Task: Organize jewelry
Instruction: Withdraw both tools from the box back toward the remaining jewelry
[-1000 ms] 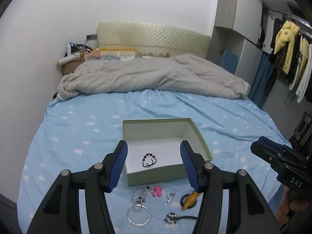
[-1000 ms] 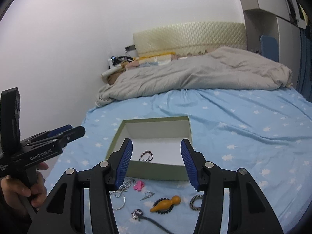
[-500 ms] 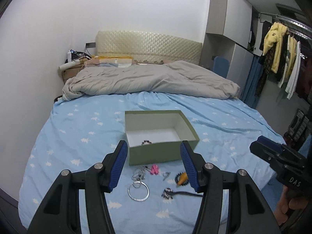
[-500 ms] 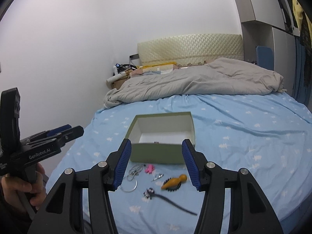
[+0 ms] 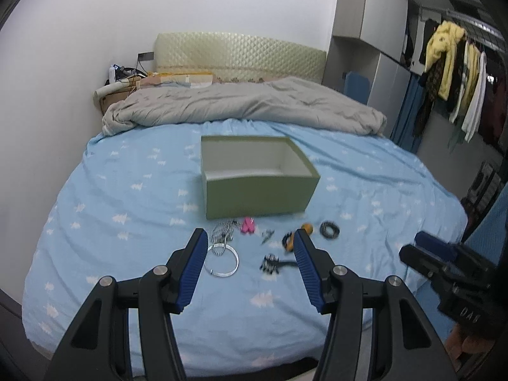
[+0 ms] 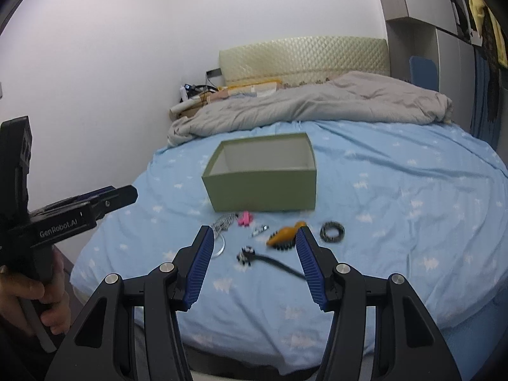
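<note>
Across the middle of both wrist views a pale green box point(image 5: 258, 187) sits open-topped on the blue star-print bedsheet point(image 5: 127, 197), and the jewelry lies scattered just in front of its near wall. From this low angle only the white inner walls show; whether anything lies on the box floor I cannot tell.

Below the box, left to right in the left wrist view: a beaded chain point(image 5: 223, 231) running into a silver bangle point(image 5: 224, 260), a small pink piece point(image 5: 247, 224), a little silver clip point(image 5: 267, 236), an orange ornament on a dark ring point(image 6: 285, 235), and a dark beaded bracelet point(image 5: 329, 229). Lower centre lies a dark cord with a sparkly charm point(image 6: 246, 253).

Both tools hang above the near edge of the bed, clear of everything. The left gripper point(image 5: 250, 270) has its blue pads spread with nothing between them; the right gripper point(image 6: 254, 266) is likewise parted and empty.

I'd judge this the pause between picks: nearly all pieces are outside the box. The next move calls for choosing one piece, lowering onto it and pinching it cleanly off the soft sheet, then carrying it over the box wall. The thin chain and cord look likely to snag or trail.
</note>
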The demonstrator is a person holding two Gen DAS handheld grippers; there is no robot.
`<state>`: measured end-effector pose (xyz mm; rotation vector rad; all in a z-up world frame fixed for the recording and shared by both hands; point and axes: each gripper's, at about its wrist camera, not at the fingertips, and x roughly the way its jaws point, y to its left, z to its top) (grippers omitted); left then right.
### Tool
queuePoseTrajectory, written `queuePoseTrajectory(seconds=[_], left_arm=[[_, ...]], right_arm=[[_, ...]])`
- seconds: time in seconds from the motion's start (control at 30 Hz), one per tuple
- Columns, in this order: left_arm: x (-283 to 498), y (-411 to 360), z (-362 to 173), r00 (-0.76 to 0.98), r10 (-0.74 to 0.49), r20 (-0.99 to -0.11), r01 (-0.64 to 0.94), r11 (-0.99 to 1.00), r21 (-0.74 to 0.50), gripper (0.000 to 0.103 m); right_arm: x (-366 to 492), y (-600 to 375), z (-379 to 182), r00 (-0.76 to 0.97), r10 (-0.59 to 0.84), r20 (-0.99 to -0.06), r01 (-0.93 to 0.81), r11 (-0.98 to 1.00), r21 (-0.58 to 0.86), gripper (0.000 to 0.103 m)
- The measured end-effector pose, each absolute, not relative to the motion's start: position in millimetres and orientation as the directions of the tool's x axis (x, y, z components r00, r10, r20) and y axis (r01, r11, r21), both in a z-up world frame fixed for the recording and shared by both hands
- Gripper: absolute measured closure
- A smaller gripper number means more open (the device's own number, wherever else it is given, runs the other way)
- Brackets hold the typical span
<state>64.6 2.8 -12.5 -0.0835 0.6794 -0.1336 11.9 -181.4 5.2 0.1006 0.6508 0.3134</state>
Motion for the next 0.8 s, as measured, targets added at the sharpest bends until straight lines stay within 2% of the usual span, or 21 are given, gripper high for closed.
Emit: queuePoseTrajectory(seconds=[0.4, 0.8], left_arm=[[50, -10, -60, 0.706, -0.163, -0.689, 0.083, 0.986, -0.148, 0.046], [90, -7, -80, 0.671, -0.182, -0.719, 0.077, 0.981, -0.177, 0.048]], right_arm=[[-1, -188, -25, 0.720, 0.305, -0.624, -0.217, 0.952, 0.214, 0.051], [28, -192, -47, 0.699, 0.293, -0.653, -0.178, 0.955, 0.237, 0.051]])
